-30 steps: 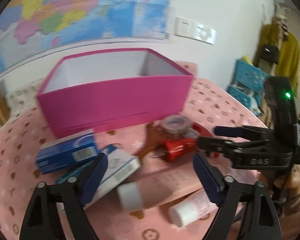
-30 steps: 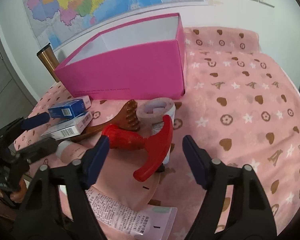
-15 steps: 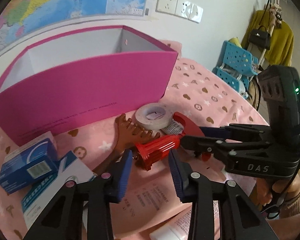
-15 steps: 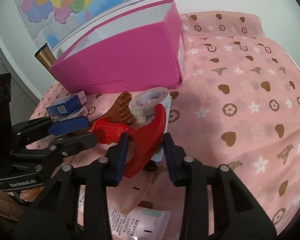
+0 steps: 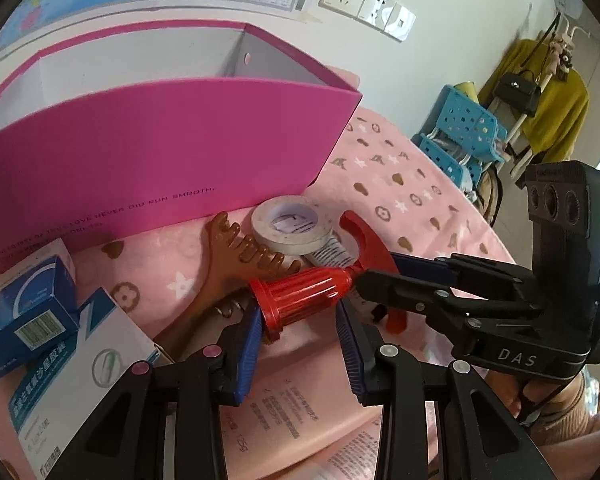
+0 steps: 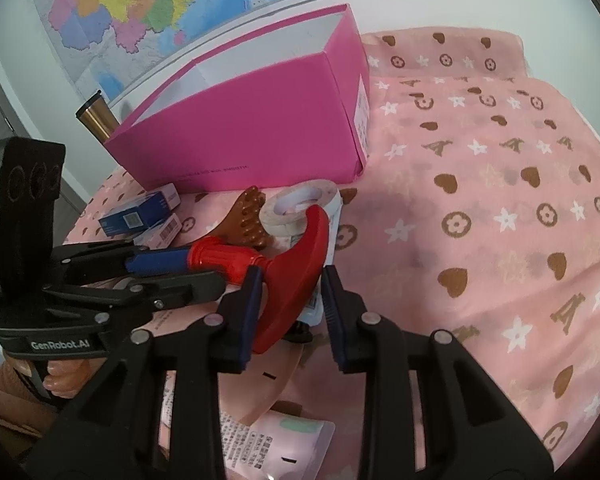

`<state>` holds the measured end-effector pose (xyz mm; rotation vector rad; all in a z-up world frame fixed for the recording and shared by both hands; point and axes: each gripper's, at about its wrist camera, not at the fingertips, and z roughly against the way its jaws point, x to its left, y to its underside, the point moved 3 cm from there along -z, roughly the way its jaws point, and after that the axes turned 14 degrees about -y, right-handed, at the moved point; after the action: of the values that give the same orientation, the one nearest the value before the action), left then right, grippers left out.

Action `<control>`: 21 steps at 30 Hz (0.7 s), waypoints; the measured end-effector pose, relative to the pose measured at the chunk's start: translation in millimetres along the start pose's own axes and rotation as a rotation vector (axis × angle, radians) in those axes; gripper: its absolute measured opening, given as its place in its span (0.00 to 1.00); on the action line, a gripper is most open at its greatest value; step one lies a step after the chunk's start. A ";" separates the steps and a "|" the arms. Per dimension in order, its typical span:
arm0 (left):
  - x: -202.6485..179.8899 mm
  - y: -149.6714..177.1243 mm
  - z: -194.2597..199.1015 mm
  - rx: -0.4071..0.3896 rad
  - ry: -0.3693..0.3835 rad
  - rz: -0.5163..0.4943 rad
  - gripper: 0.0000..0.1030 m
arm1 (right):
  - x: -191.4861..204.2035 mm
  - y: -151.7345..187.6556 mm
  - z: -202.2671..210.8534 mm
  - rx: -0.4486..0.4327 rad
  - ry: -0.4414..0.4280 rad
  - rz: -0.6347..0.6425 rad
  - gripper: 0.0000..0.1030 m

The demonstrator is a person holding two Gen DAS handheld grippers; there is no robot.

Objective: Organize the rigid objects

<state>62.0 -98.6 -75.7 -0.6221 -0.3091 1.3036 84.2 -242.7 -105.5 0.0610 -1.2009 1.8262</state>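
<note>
A red T-shaped corkscrew (image 5: pixel 304 292) lies in front of an open pink box (image 5: pixel 152 160). My left gripper (image 5: pixel 298 316) is shut on its ribbed barrel (image 6: pixel 220 260). My right gripper (image 6: pixel 288 280) is shut on its curved red handle (image 6: pixel 300 264); the same handle shows in the left wrist view (image 5: pixel 364 240). A white tape roll (image 5: pixel 292 224) and a brown wooden comb (image 5: pixel 236 256) lie just behind the corkscrew. The pink box (image 6: pixel 252 128) stands open-topped with white inner walls.
Two blue medicine boxes (image 5: pixel 28 312) and a white-teal box (image 5: pixel 76 380) lie at the left. Pink tubes and leaflets (image 6: pixel 276 444) lie near me. A copper tumbler (image 6: pixel 96 116) stands behind the box. The pink patterned cloth (image 6: pixel 480 220) spreads to the right.
Both grippers moved in from open and closed: the left onto the corkscrew's barrel, the right onto its handle. The corkscrew looks slightly lifted off the cloth.
</note>
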 end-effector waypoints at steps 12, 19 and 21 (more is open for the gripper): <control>-4.2 -29.4 65.6 -0.175 -0.016 -0.020 0.36 | 39.6 -35.5 34.0 -0.074 -0.030 0.119 0.31; 8.5 -80.5 93.6 -0.278 -0.078 -0.033 0.38 | 61.6 -89.4 42.0 -0.133 -0.056 0.223 0.31; 15.3 -92.1 91.1 -0.280 -0.089 -0.021 0.38 | 60.8 -105.5 37.5 -0.137 -0.056 0.237 0.31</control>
<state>89.8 -73.3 49.2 -0.7949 -0.5764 1.2807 108.2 -220.0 17.5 -0.1130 -1.4198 1.9497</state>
